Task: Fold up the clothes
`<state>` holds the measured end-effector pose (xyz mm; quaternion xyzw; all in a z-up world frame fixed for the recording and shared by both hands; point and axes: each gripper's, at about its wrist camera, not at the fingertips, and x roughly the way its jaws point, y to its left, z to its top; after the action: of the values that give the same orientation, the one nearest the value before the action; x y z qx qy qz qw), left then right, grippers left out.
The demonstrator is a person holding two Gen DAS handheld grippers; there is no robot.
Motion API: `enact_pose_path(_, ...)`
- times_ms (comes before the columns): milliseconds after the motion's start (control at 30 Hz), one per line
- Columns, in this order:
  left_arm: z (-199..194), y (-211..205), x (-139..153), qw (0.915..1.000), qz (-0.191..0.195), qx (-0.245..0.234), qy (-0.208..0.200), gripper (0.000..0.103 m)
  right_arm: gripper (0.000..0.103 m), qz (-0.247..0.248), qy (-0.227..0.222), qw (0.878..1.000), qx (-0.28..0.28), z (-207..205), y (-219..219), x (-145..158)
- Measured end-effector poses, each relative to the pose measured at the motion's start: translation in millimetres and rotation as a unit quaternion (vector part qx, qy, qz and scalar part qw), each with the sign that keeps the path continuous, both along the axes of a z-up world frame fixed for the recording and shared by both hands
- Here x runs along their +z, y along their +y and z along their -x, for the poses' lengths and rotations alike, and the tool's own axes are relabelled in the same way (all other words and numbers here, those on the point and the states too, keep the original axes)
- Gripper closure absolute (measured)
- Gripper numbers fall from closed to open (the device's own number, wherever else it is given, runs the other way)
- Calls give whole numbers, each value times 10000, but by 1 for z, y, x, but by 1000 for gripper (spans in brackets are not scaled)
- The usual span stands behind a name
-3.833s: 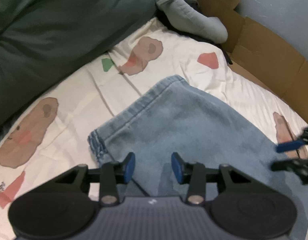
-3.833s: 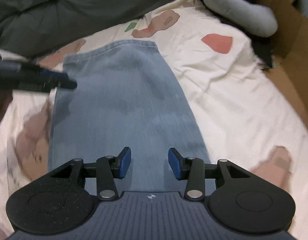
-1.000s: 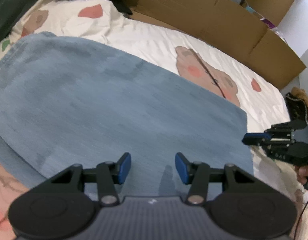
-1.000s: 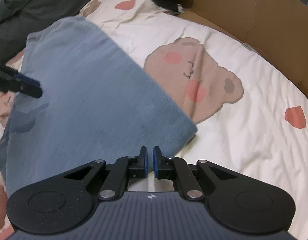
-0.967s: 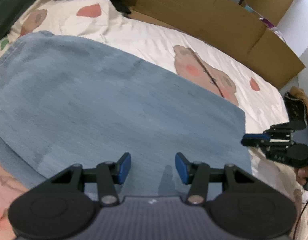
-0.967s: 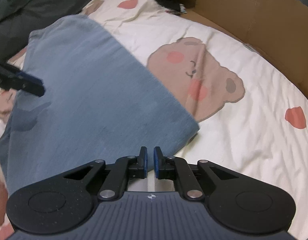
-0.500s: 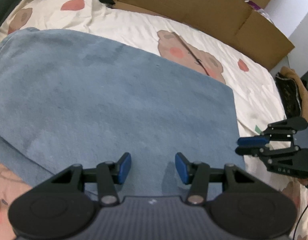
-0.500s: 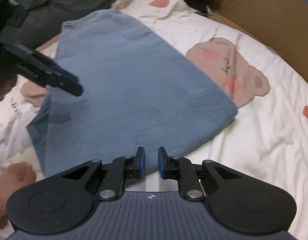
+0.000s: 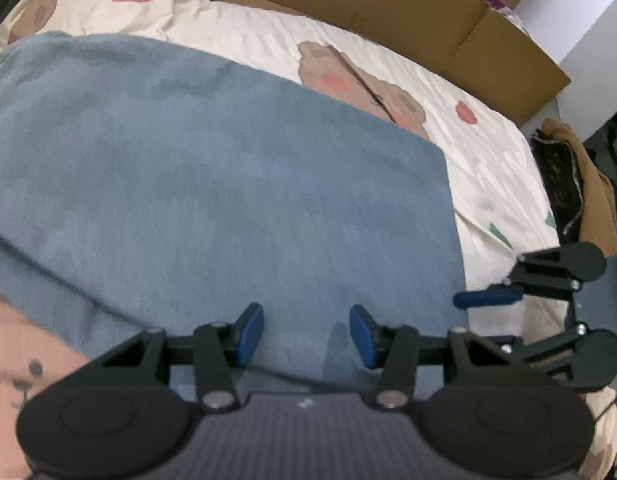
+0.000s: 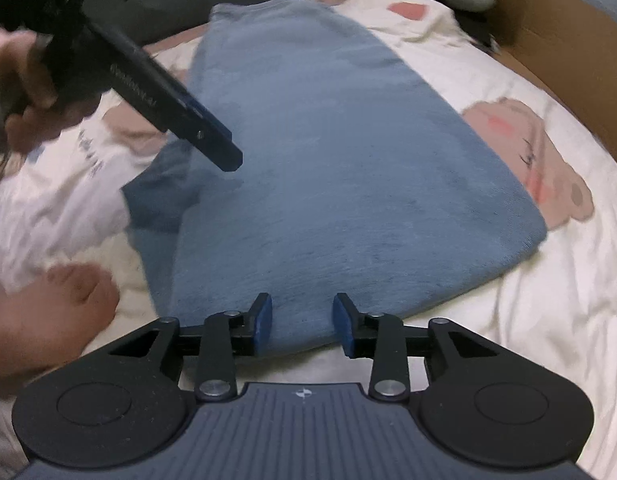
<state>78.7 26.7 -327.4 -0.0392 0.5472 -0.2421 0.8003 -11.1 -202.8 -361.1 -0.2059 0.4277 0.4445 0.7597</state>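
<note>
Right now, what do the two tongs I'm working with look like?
Both match: the left tongs and right tongs have black angular linkage arms with silver pivot pins, blue pads on the fingertips, two round black discs at the base and a ribbed grey body bearing a small white mark. The left tongs' finger carries white lettering, too blurred to read. No cables show on either.

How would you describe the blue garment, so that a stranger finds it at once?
Start from the cream bedsheet printed with brown bears. The blue garment lies flat across its middle, doubled over. It is the only plain denim-blue cloth there; the heap behind it is dark green.
</note>
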Motion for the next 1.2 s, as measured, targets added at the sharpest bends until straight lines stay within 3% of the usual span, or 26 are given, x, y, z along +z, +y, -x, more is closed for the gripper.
enact_pose_path(167, 14, 8, 1, 9994, 90, -16, 333, 57, 65, -48, 88, 9999, 28, 4, -1, 1)
enact_pose_path(300, 24, 13, -1, 9982, 101, 4, 594, 71, 61, -54, 168, 9998, -107, 2, -4, 4)
enact_pose_path(467, 31, 17, -4, 9974, 88, -45, 712, 74, 61, -337, 579, 9938, -890, -18, -24, 8)
enact_pose_path(567, 31, 17, -12, 9969, 17, -36, 786, 83, 61, -470, 873, 9848, -1427, -34, -36, 4)
enact_pose_path(600, 31, 17, -16, 9964, -21, -15, 843, 90, 61, -515, 985, 9806, -1612, -39, -41, 2)
enact_pose_path(667, 31, 16, -24, 9952, -117, 19, 973, 100, 61, -616, 1242, 9704, -1978, -49, -49, -4)
enact_pose_path(900, 34, 14, -27, 9941, -203, -20, 1063, 100, 61, -1466, 2279, 9147, -2997, -72, -75, -27)
enact_pose_path(1100, 31, 16, -12, 9955, -138, 62, 941, 100, 62, -1975, 2794, 8725, -3489, -83, -86, -49)
enact_pose_path(1200, 30, 17, -4, 9965, -132, 146, 815, 89, 64, -2251, 3082, 8464, -3715, -89, -93, -57)
